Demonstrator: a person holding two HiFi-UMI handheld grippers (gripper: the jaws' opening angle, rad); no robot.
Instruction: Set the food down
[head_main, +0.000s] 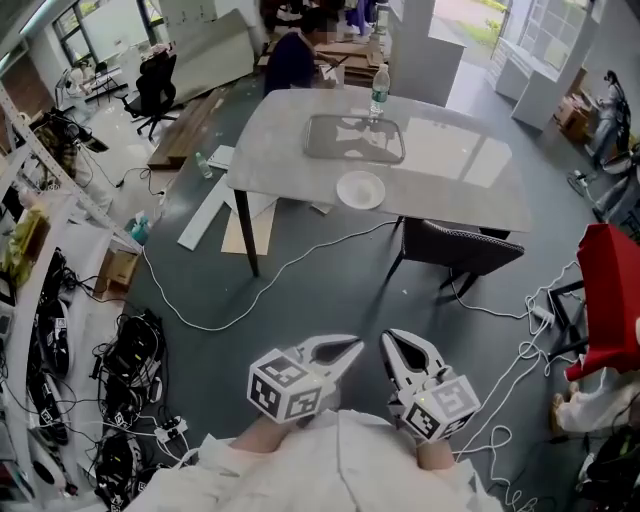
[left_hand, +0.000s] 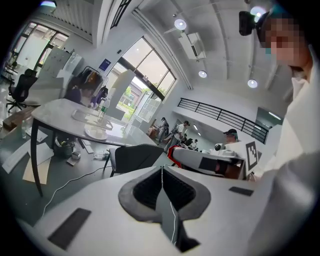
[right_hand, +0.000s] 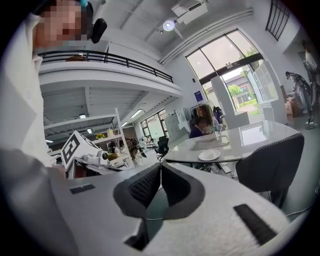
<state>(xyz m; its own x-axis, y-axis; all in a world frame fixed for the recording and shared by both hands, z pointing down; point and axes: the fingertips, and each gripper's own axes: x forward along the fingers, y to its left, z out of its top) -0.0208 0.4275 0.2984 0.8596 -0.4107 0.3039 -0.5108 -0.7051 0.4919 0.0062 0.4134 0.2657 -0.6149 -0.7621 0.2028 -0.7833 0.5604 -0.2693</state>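
Both grippers are held close to my chest, far back from the grey table. My left gripper is shut with nothing between its jaws, and its closed pads meet in the left gripper view. Beside it, my right gripper is likewise shut and empty, as its pads show. On the table lie an empty white plate, a clear tray and a water bottle. I see no food in any view.
A dark chair stands at the table's near right side, and a red chair at the far right. Cables trail over the floor, and boards lie left of the table. A person sits behind the table.
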